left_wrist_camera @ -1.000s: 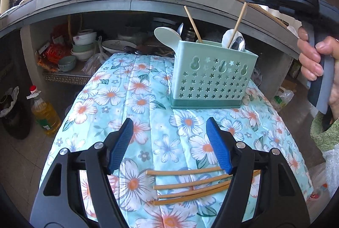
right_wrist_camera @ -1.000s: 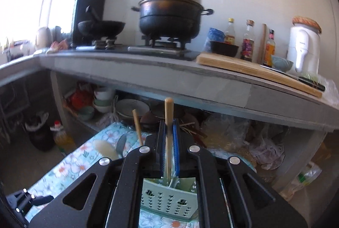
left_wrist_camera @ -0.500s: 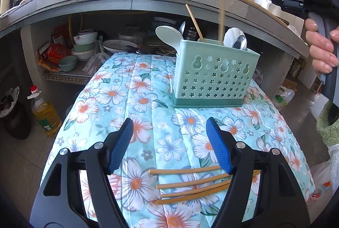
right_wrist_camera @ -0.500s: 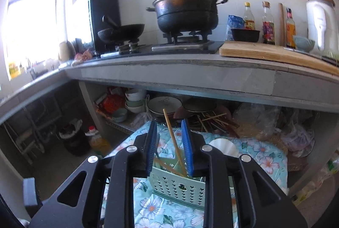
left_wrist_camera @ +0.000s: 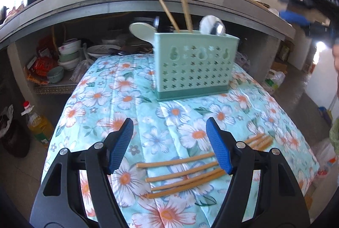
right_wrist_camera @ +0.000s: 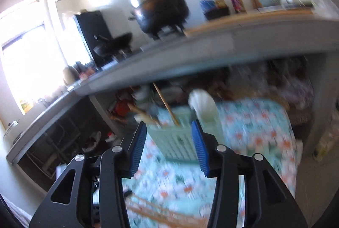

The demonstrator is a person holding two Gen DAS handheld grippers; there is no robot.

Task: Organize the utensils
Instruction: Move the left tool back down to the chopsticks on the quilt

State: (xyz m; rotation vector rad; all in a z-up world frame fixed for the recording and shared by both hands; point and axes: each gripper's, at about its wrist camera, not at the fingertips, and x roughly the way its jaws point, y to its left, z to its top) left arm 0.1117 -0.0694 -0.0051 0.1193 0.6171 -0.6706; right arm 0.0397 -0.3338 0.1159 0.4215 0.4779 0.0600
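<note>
Chopsticks (left_wrist_camera: 180,173) lengthwise across cloth, side by side

We see a mint-green perforated utensil holder (left_wrist_camera: 193,67) standing upright on the floral cloth. Two wooden chopsticks (left_wrist_camera: 185,9) lean inside it, ends up, beside a pale spoon (left_wrist_camera: 141,31) and a metal spoon (left_wrist_camera: 218,27). Four loose wooden chopsticks (left_wrist_camera: 180,173) lie roughly parallel on the cloth, well apart from the holder, nearer the camera.

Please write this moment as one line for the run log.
left gripper: open, empty, over loose chopsticks | right gripper: jaws just opening, empty | holder: two chopsticks upright inside
</note>
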